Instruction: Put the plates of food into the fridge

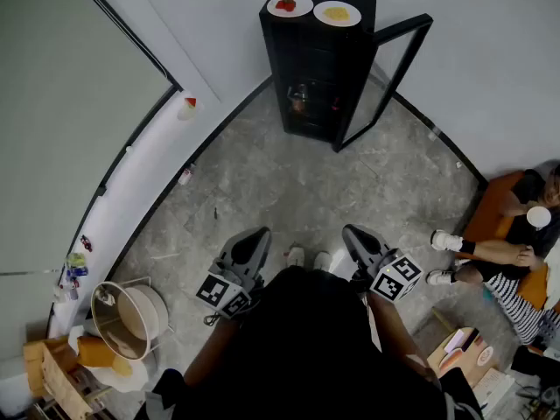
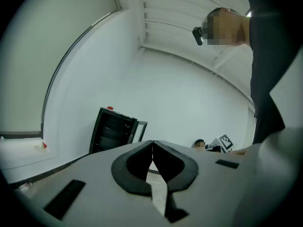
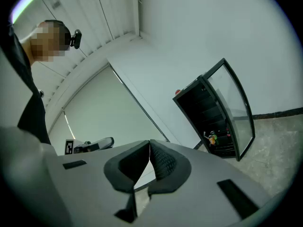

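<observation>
Black fridge (image 1: 317, 68): stands well ahead of both grippers, far apart from them, against the white wall.

Left gripper (image 2: 152, 143): clenched, pads meeting at the tips, nothing between them. Held low in front of the person's body, nose pointing toward the fridge. Marker cube (image 1: 223, 293) mounted at its rear.

Right gripper (image 3: 149, 143): clenched likewise, jaws pressed together, nothing grasped. Held level with the left gripper, apart from it, also aimed toward the fridge.

Glass door (image 1: 385, 75): swung open on the right gripper's side of the fridge. Small items (image 3: 212, 138) on a lower shelf inside, too small to identify.

Plate with red food (image 1: 290, 5) and plate with yellow food (image 1: 337, 13): rest side by side on top of the fridge, just beside each other, far beyond both grippers. Red one toward the left gripper's side, yellow one toward the right gripper's side.

Grey stone floor (image 1: 289, 182): spreads between the grippers and the fridge.

Seated person (image 1: 512, 252): off to the right of the right gripper, near the wall, with a white cup (image 1: 538, 217).

Cardboard box (image 1: 459, 353): on the floor behind and to the right of the right gripper.

Round container (image 1: 131, 318): on the floor behind and to the left of the left gripper.
</observation>
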The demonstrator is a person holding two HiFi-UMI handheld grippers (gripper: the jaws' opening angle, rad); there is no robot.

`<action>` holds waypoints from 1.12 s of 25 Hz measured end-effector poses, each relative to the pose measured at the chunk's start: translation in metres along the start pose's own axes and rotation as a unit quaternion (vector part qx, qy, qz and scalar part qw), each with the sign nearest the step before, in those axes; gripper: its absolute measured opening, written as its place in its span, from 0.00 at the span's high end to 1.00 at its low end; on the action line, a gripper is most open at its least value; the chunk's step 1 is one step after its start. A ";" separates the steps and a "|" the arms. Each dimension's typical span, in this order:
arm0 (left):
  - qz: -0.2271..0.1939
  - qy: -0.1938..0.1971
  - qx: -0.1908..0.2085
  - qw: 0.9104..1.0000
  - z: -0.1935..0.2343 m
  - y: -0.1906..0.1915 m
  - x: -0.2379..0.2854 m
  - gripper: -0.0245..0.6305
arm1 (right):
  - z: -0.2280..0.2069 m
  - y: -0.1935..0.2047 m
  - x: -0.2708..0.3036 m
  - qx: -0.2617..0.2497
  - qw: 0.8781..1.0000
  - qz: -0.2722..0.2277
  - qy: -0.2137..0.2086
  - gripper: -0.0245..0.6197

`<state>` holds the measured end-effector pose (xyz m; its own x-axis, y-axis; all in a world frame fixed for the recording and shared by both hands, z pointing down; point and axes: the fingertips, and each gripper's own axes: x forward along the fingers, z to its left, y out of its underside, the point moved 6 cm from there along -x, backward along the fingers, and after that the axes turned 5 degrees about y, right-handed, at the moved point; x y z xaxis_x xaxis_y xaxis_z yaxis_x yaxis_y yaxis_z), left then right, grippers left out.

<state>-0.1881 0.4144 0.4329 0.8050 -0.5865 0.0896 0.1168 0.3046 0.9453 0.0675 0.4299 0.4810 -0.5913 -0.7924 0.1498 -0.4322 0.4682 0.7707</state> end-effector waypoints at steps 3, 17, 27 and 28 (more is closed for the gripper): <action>0.000 -0.003 0.005 1.000 -0.004 0.001 0.004 0.93 | -0.004 0.003 -0.004 0.004 1.000 0.003 0.000 0.92; 0.010 -0.049 -0.031 0.998 -0.006 0.008 0.017 0.93 | -0.022 -0.004 -0.023 0.002 1.000 -0.008 0.000 0.92; 0.016 -0.062 -0.016 0.998 -0.024 0.017 0.026 0.93 | -0.028 -0.011 -0.024 -0.044 0.999 -0.002 -0.026 0.92; 0.016 -0.064 -0.017 0.998 -0.023 0.018 0.026 0.93 | -0.028 -0.011 -0.024 -0.041 0.999 -0.003 -0.030 0.92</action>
<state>-0.1515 0.4224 0.4451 0.7281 -0.6662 0.1616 0.1131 0.3492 0.9302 0.1053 0.4331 0.4867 -0.6290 -0.7696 0.1099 -0.3798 0.4276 0.8203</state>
